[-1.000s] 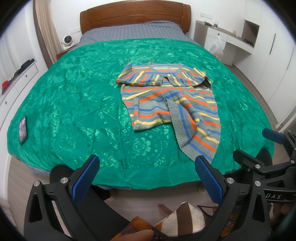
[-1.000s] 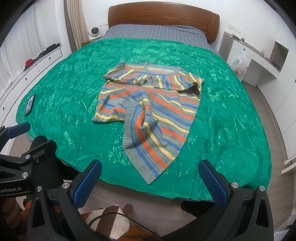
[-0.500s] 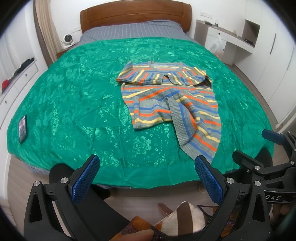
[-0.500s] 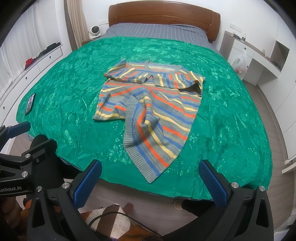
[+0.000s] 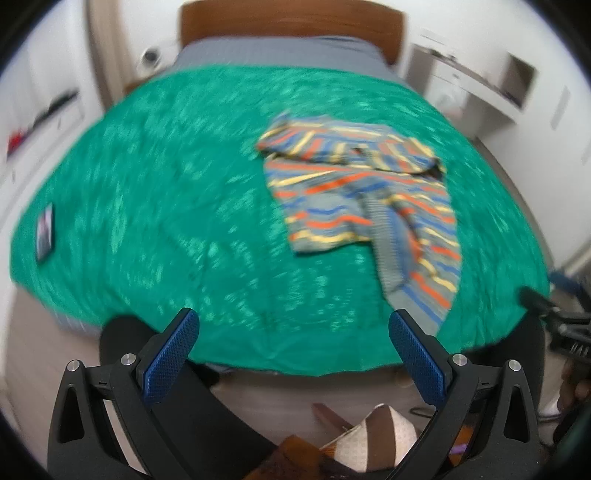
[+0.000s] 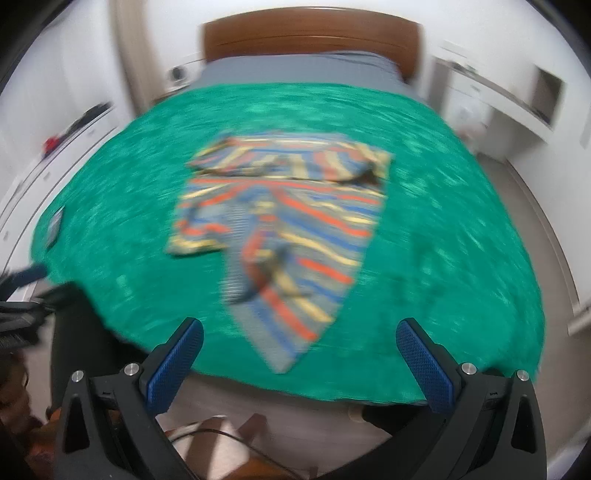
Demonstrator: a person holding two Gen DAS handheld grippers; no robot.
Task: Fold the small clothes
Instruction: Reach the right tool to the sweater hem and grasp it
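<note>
A small striped sweater, in grey, blue, orange and yellow, lies crumpled on the green bedspread, with its top part folded over and one corner reaching toward the bed's near edge. It also shows in the right wrist view. My left gripper is open and empty, held before the bed's near edge, left of the sweater's lower corner. My right gripper is open and empty, just short of that corner. Both views are blurred by motion.
A phone lies near the bed's left edge. A wooden headboard stands at the far end. White cabinets and a desk stand to the right, drawers on the left. The other gripper shows at the right edge.
Both grippers have moved forward toward the bed, so the sweater and bed edge appear closer and lower. The views have become blurred. Both grippers stay open.
</note>
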